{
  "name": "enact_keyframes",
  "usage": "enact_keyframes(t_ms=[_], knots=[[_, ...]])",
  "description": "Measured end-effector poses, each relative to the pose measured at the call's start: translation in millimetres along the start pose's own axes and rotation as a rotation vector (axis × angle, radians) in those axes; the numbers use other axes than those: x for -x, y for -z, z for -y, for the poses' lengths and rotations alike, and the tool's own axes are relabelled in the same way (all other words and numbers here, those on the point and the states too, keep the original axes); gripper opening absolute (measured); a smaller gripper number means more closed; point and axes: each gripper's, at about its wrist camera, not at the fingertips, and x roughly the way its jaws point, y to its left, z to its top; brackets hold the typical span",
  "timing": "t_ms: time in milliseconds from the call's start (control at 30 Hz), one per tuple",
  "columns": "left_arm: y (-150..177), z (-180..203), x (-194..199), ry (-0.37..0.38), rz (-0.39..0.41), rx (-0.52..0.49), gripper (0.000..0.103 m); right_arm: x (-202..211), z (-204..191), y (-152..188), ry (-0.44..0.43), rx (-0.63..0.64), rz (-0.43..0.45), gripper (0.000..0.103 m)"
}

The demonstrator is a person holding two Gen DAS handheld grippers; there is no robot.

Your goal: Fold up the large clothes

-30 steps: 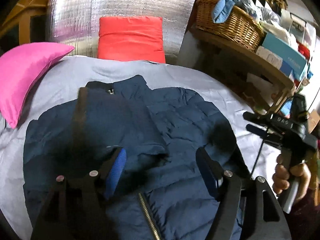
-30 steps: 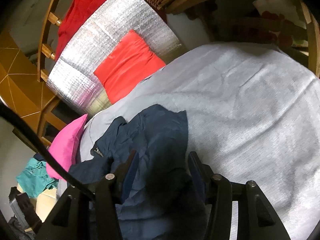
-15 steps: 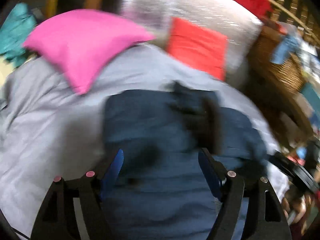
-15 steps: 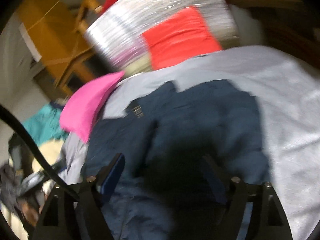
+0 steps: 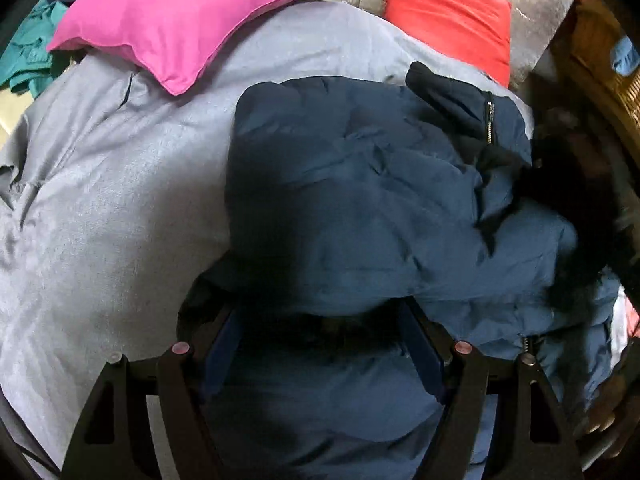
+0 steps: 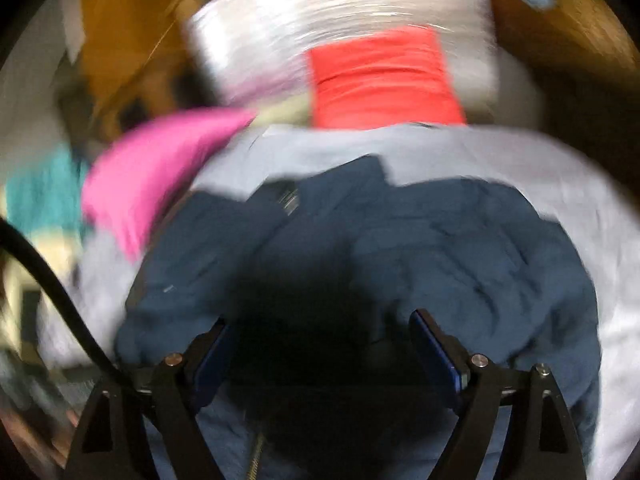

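Observation:
A navy puffer jacket (image 5: 380,200) lies crumpled on the grey bedsheet (image 5: 104,208), its collar and zip at the upper right. It also shows in the blurred right wrist view (image 6: 440,248). My left gripper (image 5: 324,340) is open, low over the jacket's near left edge, with fabric bulging between its fingers. My right gripper (image 6: 320,344) is open over the jacket's near part, nothing clamped. A dark blurred shape at the right of the left wrist view hides part of the jacket.
A pink pillow (image 5: 188,20) lies at the bed's far left and a red cushion (image 5: 448,20) leans on a silver foil panel (image 6: 340,20) at the head. Teal cloth (image 5: 28,48) is off the left edge. A wicker basket (image 5: 600,48) stands at the right.
Both grippers have swung over the jacket: the left view turned left toward the pink pillow, the right view turned to face the head of the bed. A jacket part now lies folded across the body.

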Motion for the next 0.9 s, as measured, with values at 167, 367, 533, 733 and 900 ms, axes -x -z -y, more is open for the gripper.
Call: enact_keyframes(t_ms=[167,367,533,733,900], knots=[[-0.2,-1.8,4.2,0.007,0.011,0.008,0.078,19.6,89.6,-9.6,-0.052,-0.376,0.033,0.087],[-4.9,-9.3,33.7,0.082,0.107,0.028,0.078,5.8,137.5,-5.4,-0.310,-0.604,-0.019,0.088],[-8.5,-21.2,18.9,0.053,0.103,0.061,0.078,-13.7,155.3,7.2,-0.363,-0.719,-0.038,0.073],[-6.5,-22.9,2.8,0.013,0.064,0.062,0.077,-16.3,149.9,6.6,-0.289,-0.659,-0.052,0.017],[-7.7,-20.0,14.3,0.009,0.091,0.047,0.077,18.2,121.6,-9.3,-0.285,-0.532,0.016,0.015]])
